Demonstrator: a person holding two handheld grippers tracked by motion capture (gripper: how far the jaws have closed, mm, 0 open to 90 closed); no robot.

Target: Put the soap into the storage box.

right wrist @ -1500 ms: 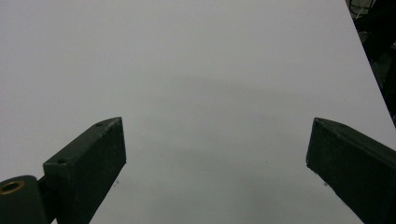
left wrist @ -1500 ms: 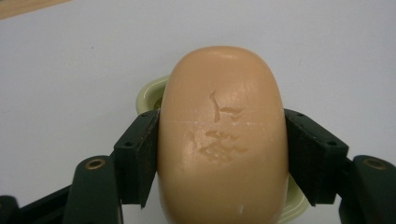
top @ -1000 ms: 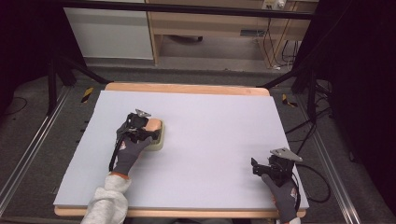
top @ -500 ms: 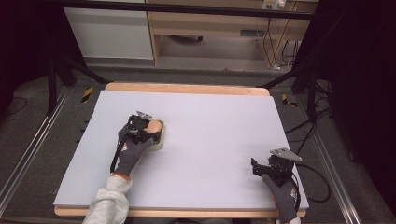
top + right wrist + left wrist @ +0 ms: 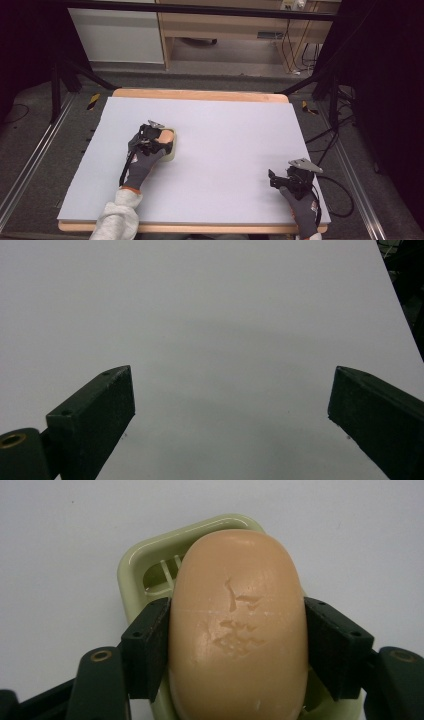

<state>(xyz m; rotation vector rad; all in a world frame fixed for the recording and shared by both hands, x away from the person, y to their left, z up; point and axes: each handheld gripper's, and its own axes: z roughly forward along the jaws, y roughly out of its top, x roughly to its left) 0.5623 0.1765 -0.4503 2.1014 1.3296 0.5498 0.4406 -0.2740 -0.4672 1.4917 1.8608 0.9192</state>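
A peach-coloured soap bar (image 5: 237,625) lies in a pale green soap dish (image 5: 145,570) on the white table. My left gripper (image 5: 237,647) is shut on the soap bar, with a black pad pressed to each long side. In the high view this left gripper (image 5: 162,140) sits at the table's left middle, with the soap bar (image 5: 169,133) over the dish (image 5: 170,156). My right gripper (image 5: 279,180) rests near the front right corner. In the right gripper view it (image 5: 230,405) stands wide open over bare table.
The white table top (image 5: 225,130) has a wooden rim at its far edge (image 5: 200,94). Cables (image 5: 340,190) trail off the right side. A metal rail (image 5: 30,160) runs along the floor at the left, and cabinets stand beyond the far edge.
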